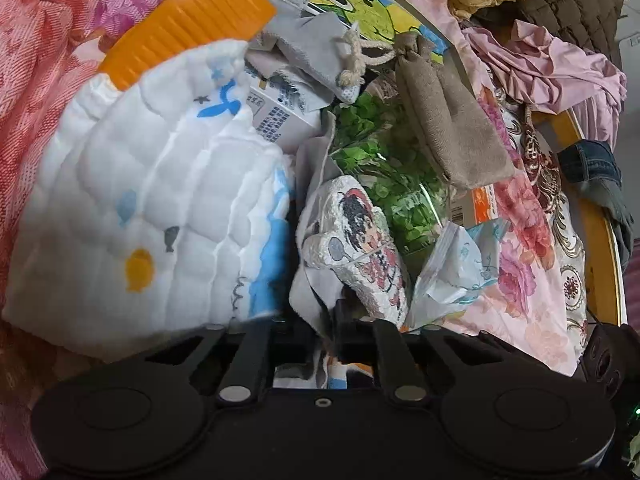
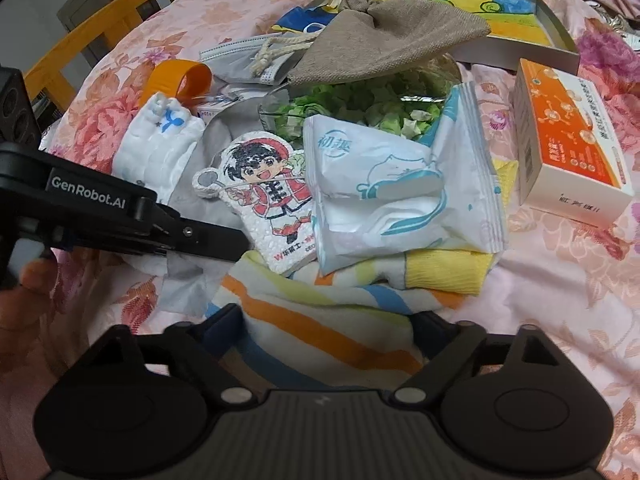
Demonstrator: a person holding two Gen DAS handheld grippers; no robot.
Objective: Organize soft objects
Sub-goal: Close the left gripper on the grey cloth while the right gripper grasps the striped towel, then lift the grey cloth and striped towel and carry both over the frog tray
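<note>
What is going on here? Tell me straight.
A person is sorting a heap of soft things on a floral bedspread, with tongs in each hand. The left tongs appear pinched shut on a grey cloth beside the cartoon foam figure. The right tongs stand open astride the striped towel, not yet gripping it.

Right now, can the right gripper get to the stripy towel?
Probably yes. The right gripper is open with the stripy towel bunched between its fingers, and nothing covers that near end; the wipes packet only lies on the far part.
</note>
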